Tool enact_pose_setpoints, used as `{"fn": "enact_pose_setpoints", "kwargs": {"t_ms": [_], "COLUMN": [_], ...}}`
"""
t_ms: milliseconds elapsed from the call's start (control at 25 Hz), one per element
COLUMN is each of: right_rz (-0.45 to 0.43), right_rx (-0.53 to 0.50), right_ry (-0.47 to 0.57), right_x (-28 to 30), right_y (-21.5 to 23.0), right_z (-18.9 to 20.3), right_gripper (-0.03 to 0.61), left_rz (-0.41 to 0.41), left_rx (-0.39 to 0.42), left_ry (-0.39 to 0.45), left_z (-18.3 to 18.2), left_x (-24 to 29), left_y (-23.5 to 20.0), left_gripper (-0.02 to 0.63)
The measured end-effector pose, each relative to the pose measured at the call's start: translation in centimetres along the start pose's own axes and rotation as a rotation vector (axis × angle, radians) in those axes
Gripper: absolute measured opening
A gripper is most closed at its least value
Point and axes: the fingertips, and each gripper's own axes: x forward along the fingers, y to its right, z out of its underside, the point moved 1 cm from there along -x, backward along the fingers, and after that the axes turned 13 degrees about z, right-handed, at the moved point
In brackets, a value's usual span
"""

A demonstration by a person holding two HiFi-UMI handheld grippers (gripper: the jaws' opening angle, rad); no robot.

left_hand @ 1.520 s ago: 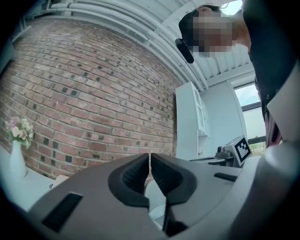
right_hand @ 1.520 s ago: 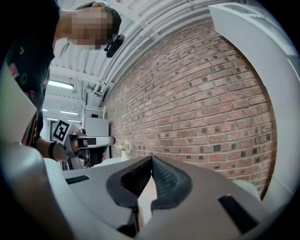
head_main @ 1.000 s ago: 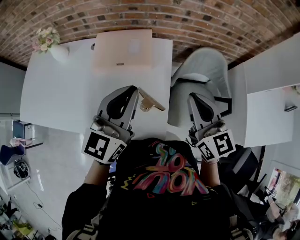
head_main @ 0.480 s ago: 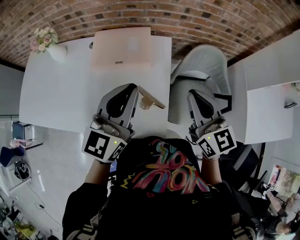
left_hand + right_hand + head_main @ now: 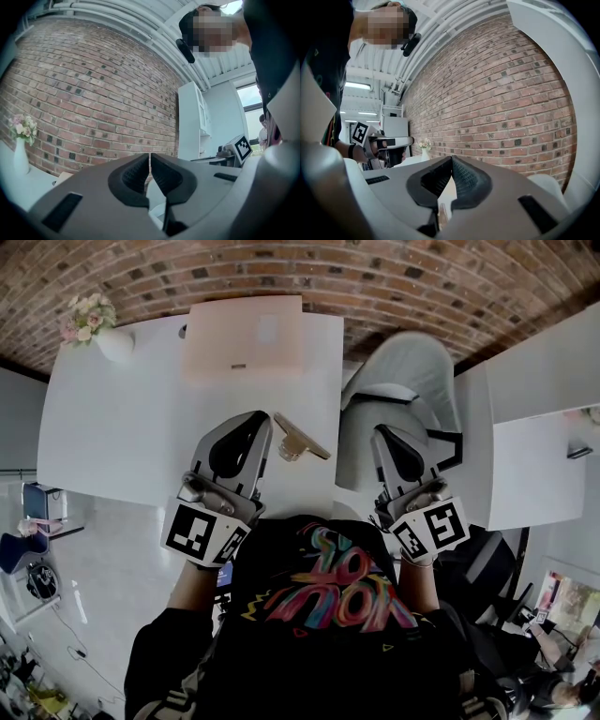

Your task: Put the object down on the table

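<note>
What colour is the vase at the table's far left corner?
The vase is white, holding pale pink and cream flowers; it shows best in the head view.

An indoor workspace that reads as a loft-style office or studio. A wall of exposed red brick point(image 5: 300, 268) runs across the top of the head view, and below it stand a white rectangular table point(image 5: 112, 437), a white moulded plastic chair point(image 5: 403, 381) and a second white desk point(image 5: 534, 465) at the right edge. A white vase of pale flowers point(image 5: 114, 343) sits at the table's upper left corner, and the gripper views show a tall white cabinet point(image 5: 190, 122), white ceiling pipes point(image 5: 140, 21), long strip lights point(image 5: 358, 86) and a bright window point(image 5: 248, 101) at the right.
</note>
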Motion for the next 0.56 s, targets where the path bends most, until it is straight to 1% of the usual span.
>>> {"fn": "enact_pose_setpoints", "kwargs": {"t_ms": [200,320,560], "right_rz": [-0.005,-0.004,0.001], "right_rx": [0.004,0.004,-0.001], "right_ry": [0.005,0.006,-0.006], "right_x": [-0.1,-0.1,0.7], "right_y": [0.1,0.0,-1.0], "right_z": [0.2,0.3,0.0], "right_gripper": [0.017,0.017,0.017], "left_rz": [0.0,0.001,0.007], "left_rx": [0.005,-0.001,-0.017], "left_ry": [0.007,-0.005,-0.017], "left_z": [0.2,0.6,0.3], "left_x": [0.1,0.1,-0.5], "left_y": [0.1,0.1,-1.0], "left_gripper": [0.032,0.032,0.032]}}
